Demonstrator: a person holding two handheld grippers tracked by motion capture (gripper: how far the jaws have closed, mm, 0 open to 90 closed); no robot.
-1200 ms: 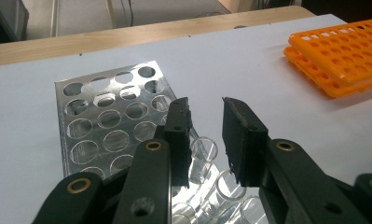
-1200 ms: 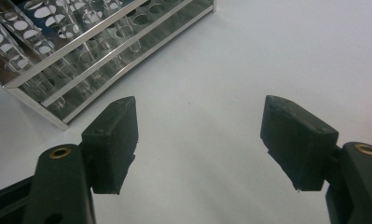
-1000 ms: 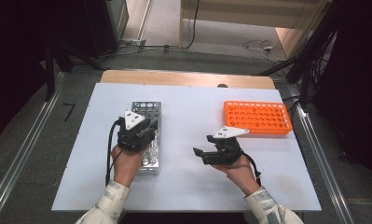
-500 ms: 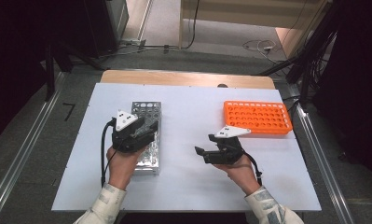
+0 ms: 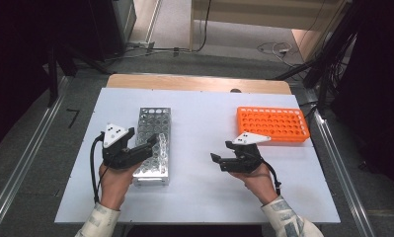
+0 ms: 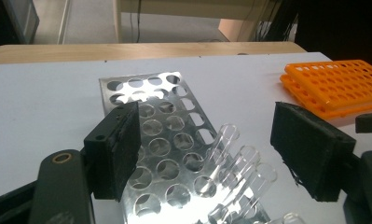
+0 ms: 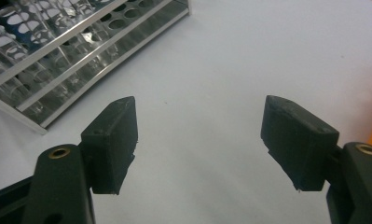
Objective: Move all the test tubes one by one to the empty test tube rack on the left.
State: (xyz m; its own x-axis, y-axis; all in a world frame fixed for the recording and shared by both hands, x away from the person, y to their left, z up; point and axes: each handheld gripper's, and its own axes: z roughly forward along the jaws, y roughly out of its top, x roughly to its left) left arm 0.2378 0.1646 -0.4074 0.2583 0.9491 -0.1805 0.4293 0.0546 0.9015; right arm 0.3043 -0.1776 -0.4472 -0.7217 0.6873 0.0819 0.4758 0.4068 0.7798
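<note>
A metal tube rack lies left of centre on the white table, with several clear glass tubes standing in its near end. My left gripper hovers open at that near end, pointing right. In the left gripper view its jaws stand wide apart, and the tops of the clear tubes lean up between them, untouched, out of the metal rack. My right gripper is open low over bare table, pointing left toward the rack. Nothing sits between its jaws; the metal rack lies beyond them.
An empty orange tube rack sits at the far right of the table, also visible past my left jaws as the orange rack. A wooden strip runs along the table's far edge. Bare white table separates the two racks.
My left gripper has shifted a little left and nearer, and turned to point right across the rack's near end. The right gripper has hardly moved.
</note>
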